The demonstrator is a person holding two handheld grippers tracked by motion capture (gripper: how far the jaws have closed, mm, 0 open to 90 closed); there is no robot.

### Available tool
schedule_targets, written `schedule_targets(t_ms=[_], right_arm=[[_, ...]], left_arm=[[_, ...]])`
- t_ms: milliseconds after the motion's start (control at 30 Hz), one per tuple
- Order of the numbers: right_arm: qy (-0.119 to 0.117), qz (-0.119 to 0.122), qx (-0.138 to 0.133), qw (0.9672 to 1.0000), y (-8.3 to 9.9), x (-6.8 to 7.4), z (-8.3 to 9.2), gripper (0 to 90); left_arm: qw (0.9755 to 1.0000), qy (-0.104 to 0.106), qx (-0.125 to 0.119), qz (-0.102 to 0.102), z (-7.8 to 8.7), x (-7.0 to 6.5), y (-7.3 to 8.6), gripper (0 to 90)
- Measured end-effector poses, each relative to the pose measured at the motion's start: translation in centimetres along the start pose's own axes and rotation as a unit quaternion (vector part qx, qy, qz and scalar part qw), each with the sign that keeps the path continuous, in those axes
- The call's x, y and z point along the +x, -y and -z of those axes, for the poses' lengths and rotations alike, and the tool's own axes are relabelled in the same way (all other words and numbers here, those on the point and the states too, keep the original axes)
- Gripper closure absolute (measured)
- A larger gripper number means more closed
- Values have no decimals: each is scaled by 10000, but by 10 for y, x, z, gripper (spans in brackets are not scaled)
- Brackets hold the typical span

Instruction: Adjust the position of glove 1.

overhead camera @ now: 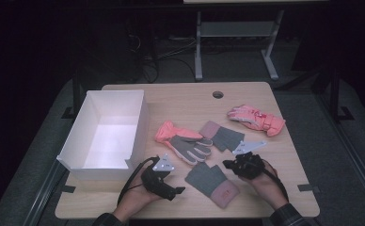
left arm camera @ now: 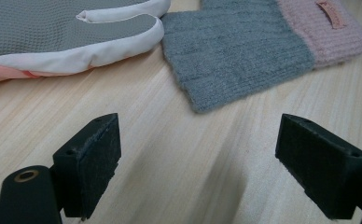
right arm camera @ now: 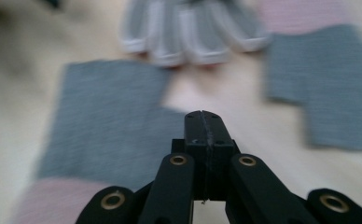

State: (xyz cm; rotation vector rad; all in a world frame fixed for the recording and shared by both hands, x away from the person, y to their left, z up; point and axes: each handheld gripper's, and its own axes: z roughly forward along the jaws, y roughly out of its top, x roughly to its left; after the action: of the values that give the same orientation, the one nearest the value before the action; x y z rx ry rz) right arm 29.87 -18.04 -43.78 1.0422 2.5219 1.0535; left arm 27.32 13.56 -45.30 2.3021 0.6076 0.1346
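Observation:
Near the table's front edge lies a grey knit glove with a pink cuff (overhead camera: 212, 182) (left arm camera: 235, 51) (right arm camera: 109, 116). My left gripper (overhead camera: 176, 188) (left arm camera: 198, 140) rests low on the wood just left of it, jaws open, bare table between them. My right gripper (overhead camera: 226, 164) (right arm camera: 203, 116) hovers at the glove's far right corner, pointing left, shut on nothing. Beyond lie a grey-palmed ski glove with a pink cuff (overhead camera: 183, 141) (left arm camera: 72, 32) (right arm camera: 193, 32) and a second grey knit glove (overhead camera: 221, 135) (right arm camera: 328, 93). A pink ski glove (overhead camera: 256, 118) lies at the far right.
A white open box (overhead camera: 136, 136) stands on the left side of the table, close to my left hand. A cable hole (overhead camera: 218, 94) sits near the far edge. Beyond the table are a dark floor and a desk frame (overhead camera: 198, 47).

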Motion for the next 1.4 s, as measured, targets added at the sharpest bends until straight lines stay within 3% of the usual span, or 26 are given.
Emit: schedule_targets(t_ms=[67,200,333,400,533,833,1400], right_arm=[[174,-181,-34,9997,-2,-16,-2,900],[424,-426,-83,9982,-7,-43,-9,900],[604,-539,20,9967,-12,-57,-22,900],[554,-612,6,9966,-14,-60,-27,900],[668,-537,298,9959,-14,-63,-41,900],[614,-513,312,9963,-6,-63,-32,900],[636,-661,416,9949,44,-61,18,900]], left_arm=[[10000,-16,19,-78,0,1,0,137],[10000,2,20,-25,0,1,0,137],[10000,21,7,-16,-1,0,0,137],[10000,26,5,-7,-1,0,0,137],[10000,24,5,-20,-1,0,0,137],[10000,27,0,6,0,-1,1,137],[10000,11,-21,26,-1,-1,1,137]])
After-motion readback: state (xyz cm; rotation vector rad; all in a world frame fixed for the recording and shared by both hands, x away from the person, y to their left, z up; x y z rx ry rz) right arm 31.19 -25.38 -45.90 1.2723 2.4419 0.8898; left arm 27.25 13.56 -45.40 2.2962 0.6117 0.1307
